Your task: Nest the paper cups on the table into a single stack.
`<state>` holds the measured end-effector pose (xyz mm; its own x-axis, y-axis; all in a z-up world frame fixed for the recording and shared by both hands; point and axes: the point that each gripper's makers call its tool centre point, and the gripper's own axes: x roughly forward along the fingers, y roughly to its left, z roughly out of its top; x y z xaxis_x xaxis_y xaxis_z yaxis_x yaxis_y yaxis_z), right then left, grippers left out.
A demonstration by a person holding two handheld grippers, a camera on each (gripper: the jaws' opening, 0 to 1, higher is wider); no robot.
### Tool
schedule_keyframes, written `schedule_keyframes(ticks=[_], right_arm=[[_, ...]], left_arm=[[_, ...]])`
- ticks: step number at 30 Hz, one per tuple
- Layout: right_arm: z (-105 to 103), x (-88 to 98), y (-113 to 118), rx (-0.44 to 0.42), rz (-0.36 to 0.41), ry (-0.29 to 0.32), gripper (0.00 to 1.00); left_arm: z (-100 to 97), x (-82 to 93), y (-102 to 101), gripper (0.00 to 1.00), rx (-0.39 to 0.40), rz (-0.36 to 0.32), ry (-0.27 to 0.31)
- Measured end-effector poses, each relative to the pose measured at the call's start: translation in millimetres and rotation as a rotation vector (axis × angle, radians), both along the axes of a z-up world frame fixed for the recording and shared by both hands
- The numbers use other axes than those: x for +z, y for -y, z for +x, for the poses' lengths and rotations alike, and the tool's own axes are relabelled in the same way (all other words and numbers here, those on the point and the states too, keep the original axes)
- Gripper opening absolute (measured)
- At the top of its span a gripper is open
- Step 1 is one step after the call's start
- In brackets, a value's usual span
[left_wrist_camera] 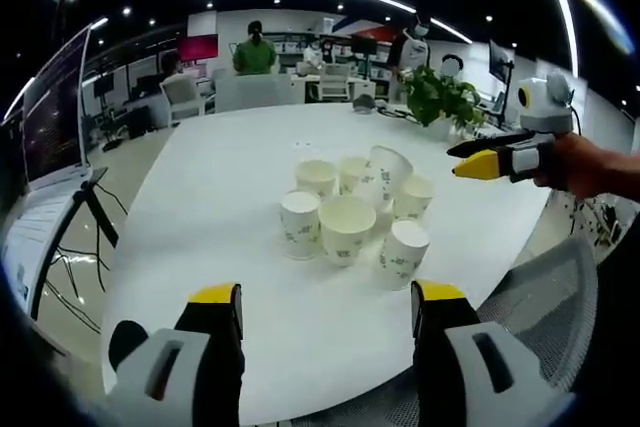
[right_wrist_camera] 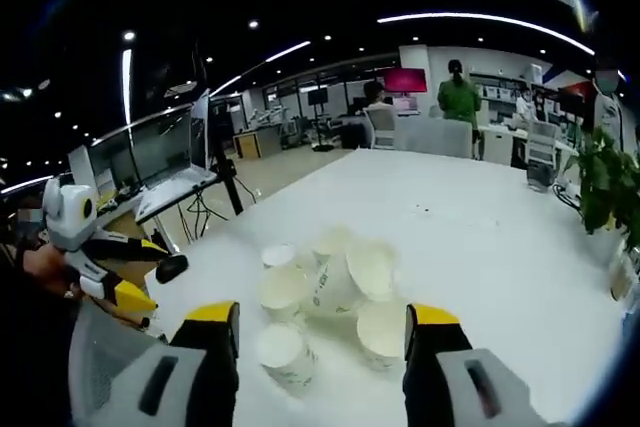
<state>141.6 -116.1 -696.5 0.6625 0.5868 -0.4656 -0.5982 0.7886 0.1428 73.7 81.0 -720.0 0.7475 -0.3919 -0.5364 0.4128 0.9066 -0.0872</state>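
The print on the paper cups (left_wrist_camera: 346,227) is unreadable.

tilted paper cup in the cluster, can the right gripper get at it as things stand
Probably yes. In the right gripper view the tilted paper cup lies just beyond the open right gripper, its mouth turned toward the camera and nothing above it. Upright cups crowd its sides, so a jaw may nudge them.

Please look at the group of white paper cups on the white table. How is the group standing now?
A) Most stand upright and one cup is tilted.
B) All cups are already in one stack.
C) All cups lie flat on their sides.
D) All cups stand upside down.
A: the white paper cups stand loose on the white table, mouths up, and one tilted cup leans among them.
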Motion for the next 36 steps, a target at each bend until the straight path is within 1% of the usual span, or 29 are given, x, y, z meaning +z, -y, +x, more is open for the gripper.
schedule_keyframes(ticks=[2, 6, 9, 14, 18, 22, 23, 30, 31, 33, 36], right_arm=[[2.4, 0.4, -7.5, 0.02, -0.013, -0.002, 0.66], [18.0, -2.9, -11.0, 0.051, -0.034, -0.012, 0.65], [22.2, -7.4, -16.9, 0.064, -0.037, -0.018, 0.57], [30.7, -15.4, -26.2, 0.086, -0.043, -0.031, 0.57], [43.8, -22.1, -25.5, 0.093, -0.041, -0.046, 0.56], [51.7, -23.7, -29.8, 0.101, -0.029, -0.066, 0.55], [54.4, -27.6, -29.1, 0.102, -0.024, -0.075, 0.55], [63.5, -38.4, -36.4, 0.14, -0.021, -0.122, 0.54], [62.3, -37.7, -38.0, 0.145, -0.018, -0.13, 0.52], [60.0, -39.5, -43.0, 0.166, -0.004, -0.165, 0.47], [61.1, -45.5, -46.7, 0.182, -0.021, -0.175, 0.46]], left_arm=[[-0.1, -0.1, -1.0, 0.67, 0.005, -0.002, 0.0], [0.2, -0.1, -2.2, 0.67, 0.011, -0.006, 0.002], [0.0, 0.6, -2.5, 0.67, 0.016, -0.009, 0.003], [-1.0, 0.4, -2.7, 0.66, 0.02, -0.011, 0.0], [-2.2, -0.5, -3.4, 0.66, 0.022, -0.012, -0.003], [-3.4, -2.3, -5.1, 0.66, 0.024, -0.012, -0.006], [-3.6, -2.8, -5.3, 0.66, 0.024, -0.011, -0.008], [-3.4, -4.1, -7.8, 0.66, 0.026, -0.006, -0.009], [-3.1, -4.1, -8.3, 0.66, 0.027, -0.005, -0.009], [-2.8, -3.2, -8.9, 0.66, 0.031, -0.009, -0.009], [-2.6, -3.3, -9.1, 0.66, 0.034, -0.01, -0.01]])
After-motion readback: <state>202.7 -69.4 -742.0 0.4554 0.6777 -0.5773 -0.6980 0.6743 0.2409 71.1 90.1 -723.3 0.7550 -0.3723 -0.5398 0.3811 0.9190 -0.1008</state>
